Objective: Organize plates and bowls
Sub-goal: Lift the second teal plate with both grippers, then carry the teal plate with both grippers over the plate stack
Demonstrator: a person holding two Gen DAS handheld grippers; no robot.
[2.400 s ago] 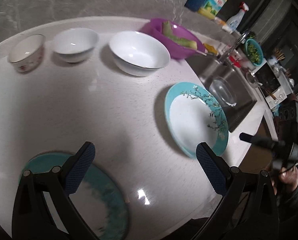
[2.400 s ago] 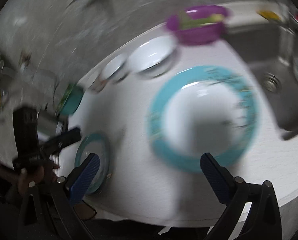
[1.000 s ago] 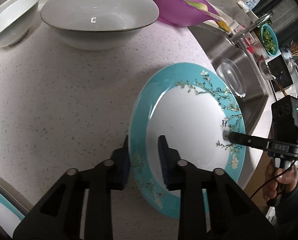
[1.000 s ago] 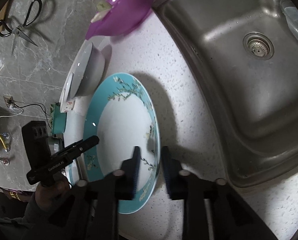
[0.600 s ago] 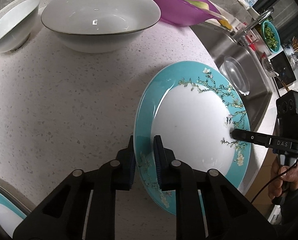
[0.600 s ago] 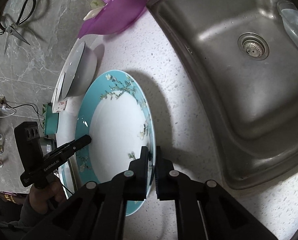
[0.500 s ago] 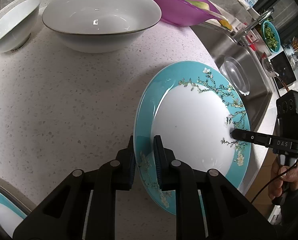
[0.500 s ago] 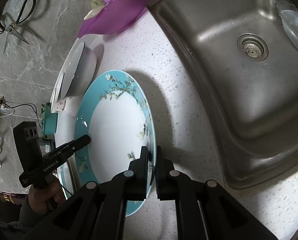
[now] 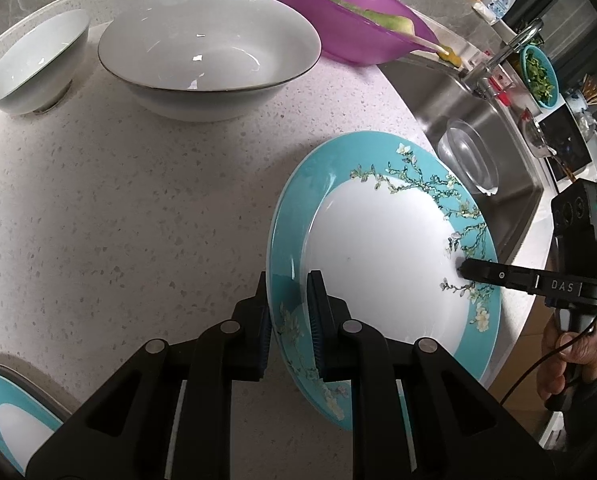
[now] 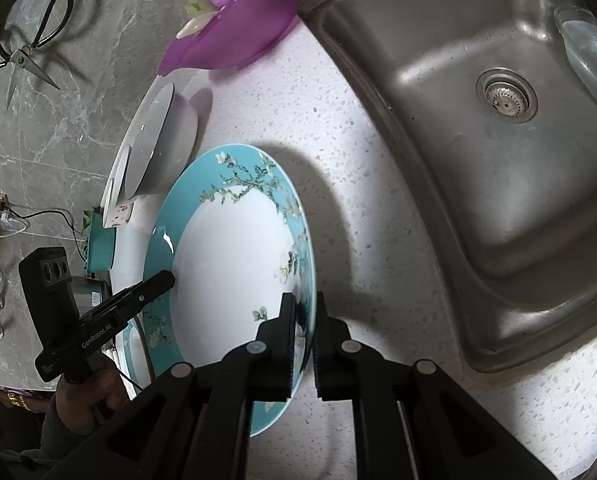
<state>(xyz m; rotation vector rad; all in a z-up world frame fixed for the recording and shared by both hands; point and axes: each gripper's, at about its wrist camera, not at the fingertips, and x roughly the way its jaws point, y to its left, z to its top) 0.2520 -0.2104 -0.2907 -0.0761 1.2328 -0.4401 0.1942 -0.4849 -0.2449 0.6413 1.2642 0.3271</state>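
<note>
A teal-rimmed plate with a white centre and blossom pattern is held above the speckled countertop. My left gripper is shut on its near rim. My right gripper is shut on the opposite rim; it also shows in the left wrist view. The plate shows in the right wrist view. A large white bowl and a smaller white bowl stand at the back. A second teal plate lies at the lower left.
A purple bowl with cut vegetables stands behind the large bowl. A steel sink lies to the right with a clear glass lid in it. Scissors hang on the grey wall. A teal box sits beyond the bowls.
Both grippers came in from open and closed on opposite rims of the plate. The plate has since lifted and tilted slightly off the counter.
</note>
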